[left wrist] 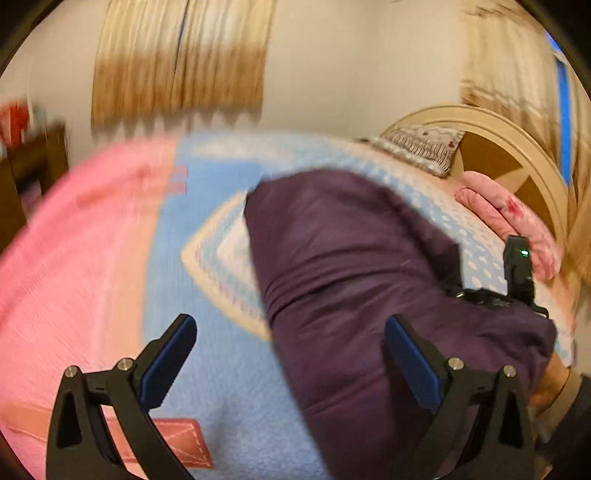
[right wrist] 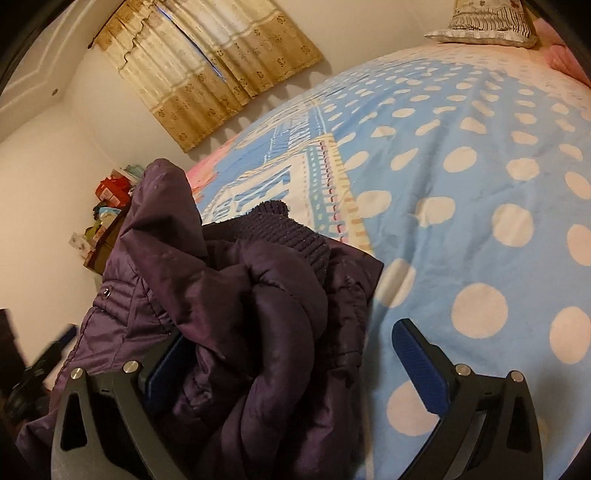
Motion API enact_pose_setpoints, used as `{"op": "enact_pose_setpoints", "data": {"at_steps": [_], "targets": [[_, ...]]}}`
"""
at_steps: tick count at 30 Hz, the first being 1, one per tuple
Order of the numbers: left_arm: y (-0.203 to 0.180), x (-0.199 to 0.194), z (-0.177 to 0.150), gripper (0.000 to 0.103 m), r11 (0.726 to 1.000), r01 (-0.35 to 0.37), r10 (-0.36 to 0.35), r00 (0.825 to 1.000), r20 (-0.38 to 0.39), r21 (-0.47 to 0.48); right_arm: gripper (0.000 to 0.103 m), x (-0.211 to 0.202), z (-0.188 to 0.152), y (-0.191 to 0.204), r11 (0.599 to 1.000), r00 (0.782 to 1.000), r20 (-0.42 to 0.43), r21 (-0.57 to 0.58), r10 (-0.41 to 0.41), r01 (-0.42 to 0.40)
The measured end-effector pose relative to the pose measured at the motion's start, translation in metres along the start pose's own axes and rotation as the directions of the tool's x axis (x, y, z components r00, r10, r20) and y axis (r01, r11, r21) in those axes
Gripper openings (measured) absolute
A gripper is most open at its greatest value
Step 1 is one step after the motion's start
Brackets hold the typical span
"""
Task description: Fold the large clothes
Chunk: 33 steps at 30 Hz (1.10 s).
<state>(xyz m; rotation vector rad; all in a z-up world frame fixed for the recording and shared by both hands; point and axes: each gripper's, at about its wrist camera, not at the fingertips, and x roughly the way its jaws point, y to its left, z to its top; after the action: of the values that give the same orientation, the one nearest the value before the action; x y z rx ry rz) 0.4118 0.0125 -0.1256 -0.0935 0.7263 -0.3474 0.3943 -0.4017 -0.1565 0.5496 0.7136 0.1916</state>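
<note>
A dark purple padded jacket [left wrist: 354,266] lies on the blue, pink and cream bedspread [left wrist: 207,369]. My left gripper [left wrist: 291,332] is open above the jacket's left edge, its right finger over the fabric, its left finger over the bedspread. It holds nothing. In the right wrist view the jacket [right wrist: 236,306] is bunched, with its ribbed knit cuff [right wrist: 291,229] on top. My right gripper [right wrist: 291,350] is open with the bunched fabric between its jaws, its left pad partly hidden by fabric. The right gripper also shows in the left wrist view [left wrist: 517,280] at the jacket's right side.
The bedspread [right wrist: 480,184] has white polka dots on blue. A pillow [right wrist: 487,22] and a wooden headboard [left wrist: 498,147] are at the bed's far end, with a pink quilt [left wrist: 517,218] beside them. Curtains [right wrist: 221,66] hang on the wall. A cluttered shelf [right wrist: 110,206] stands beyond the bed.
</note>
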Motion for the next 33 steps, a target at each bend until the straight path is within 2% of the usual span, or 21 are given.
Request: {"op": "enact_pose_setpoints", "data": {"at_steps": [1, 2, 3, 4, 5, 7, 9, 10, 12, 13, 14, 15, 16, 17, 19, 20, 23, 26, 29, 33], "targets": [[0.008, 0.009, -0.003, 0.103, 0.998, 0.046, -0.047, 0.998, -0.032, -0.040, 0.101, 0.001, 0.001, -0.002, 1.000, 1.000, -0.002, 0.004, 0.010, -0.010], [0.020, 0.018, -0.005, 0.103, 0.987, 0.113, -0.119, 0.992, -0.050, -0.115, 0.101, 0.002, 0.001, -0.002, 1.000, 1.000, -0.002, 0.005, 0.019, -0.019], [0.026, 0.022, -0.007, 0.103, 0.976, 0.148, -0.158, 0.986, -0.050, -0.162, 0.101, 0.004, 0.004, -0.004, 1.000, 1.000, -0.001, 0.005, 0.024, -0.024], [0.035, 0.030, -0.009, 0.103, 0.948, 0.208, -0.227, 0.972, -0.057, -0.241, 0.101, 0.005, 0.005, -0.006, 1.000, 1.000, 0.000, 0.005, 0.029, -0.029], [0.040, 0.034, -0.010, 0.103, 0.931, 0.237, -0.264, 0.963, -0.061, -0.279, 0.101, 0.006, 0.006, -0.006, 0.999, 0.999, 0.000, 0.006, 0.036, -0.036], [0.047, 0.049, -0.014, 0.103, 0.877, 0.309, -0.354, 0.934, -0.059, -0.367, 0.101, 0.006, 0.006, -0.007, 0.999, 0.999, -0.001, 0.005, 0.045, -0.045], [0.047, 0.059, -0.013, 0.103, 0.845, 0.350, -0.403, 0.914, -0.052, -0.405, 0.101, 0.008, 0.007, -0.009, 0.999, 0.999, -0.001, 0.004, 0.054, -0.054], [0.046, 0.066, -0.012, 0.103, 0.822, 0.378, -0.439, 0.897, -0.052, -0.426, 0.101, 0.009, 0.008, -0.009, 0.998, 0.998, -0.001, 0.004, 0.059, -0.059], [0.044, 0.083, -0.010, 0.103, 0.759, 0.438, -0.527, 0.848, -0.060, -0.481, 0.101, 0.012, 0.010, -0.009, 0.998, 0.998, -0.004, 0.005, 0.070, -0.070], [0.043, 0.090, -0.009, 0.103, 0.742, 0.452, -0.550, 0.833, -0.064, -0.495, 0.101, 0.015, 0.011, -0.012, 0.997, 0.997, -0.007, 0.006, 0.073, -0.073], [0.041, 0.095, -0.007, 0.103, 0.740, 0.452, -0.555, 0.829, -0.070, -0.499, 0.101, 0.017, 0.013, -0.011, 0.997, 0.997, -0.014, 0.004, 0.073, -0.073], [0.039, 0.092, -0.006, 0.103, 0.745, 0.452, -0.550, 0.833, -0.068, -0.490, 0.100, 0.020, 0.015, -0.009, 0.996, 0.996, -0.022, 0.000, 0.085, -0.085], [0.034, 0.090, -0.003, 0.103, 0.766, 0.445, -0.532, 0.844, -0.069, -0.465, 0.081, 0.020, 0.015, -0.006, 0.990, 0.989, -0.026, 0.003, 0.143, -0.143], [0.026, 0.083, -0.001, 0.103, 0.803, 0.421, -0.494, 0.866, -0.077, -0.422, 0.072, 0.019, 0.015, -0.003, 0.986, 0.986, -0.014, 0.000, 0.164, -0.164], [0.014, 0.063, 0.004, 0.101, 0.849, 0.395, -0.444, 0.893, -0.070, -0.352, 0.064, 0.016, 0.013, 0.003, 0.988, 0.989, -0.012, -0.017, 0.151, -0.151], [0.006, 0.053, 0.007, 0.100, 0.879, 0.364, -0.403, 0.913, -0.070, -0.307, 0.060, 0.013, 0.012, 0.006, 0.988, 0.988, -0.007, -0.014, 0.156, -0.156], [-0.013, 0.023, 0.012, 0.100, 0.929, 0.296, -0.317, 0.946, -0.063, -0.223, 0.054, 0.006, 0.005, 0.020, 0.986, 0.986, 0.000, -0.026, 0.168, -0.168], [-0.021, -0.007, 0.013, 0.099, 0.960, 0.243, -0.253, 0.966, -0.051, -0.142, 0.052, 0.000, -0.007, 0.042, 0.980, 0.981, -0.008, -0.051, 0.194, -0.195], [-0.017, -0.037, 0.008, 0.099, 0.979, 0.177, -0.182, 0.982, -0.044, -0.099, 0.051, 0.001, -0.020, 0.068, 0.971, 0.973, -0.030, -0.062, 0.228, -0.229], [-0.005, -0.064, -0.002, 0.099, 0.989, 0.105, -0.109, 0.993, -0.037, -0.102, 0.051, 0.006, -0.042, 0.107, 0.953, 0.955, -0.071, -0.081, 0.287, -0.292]]}}
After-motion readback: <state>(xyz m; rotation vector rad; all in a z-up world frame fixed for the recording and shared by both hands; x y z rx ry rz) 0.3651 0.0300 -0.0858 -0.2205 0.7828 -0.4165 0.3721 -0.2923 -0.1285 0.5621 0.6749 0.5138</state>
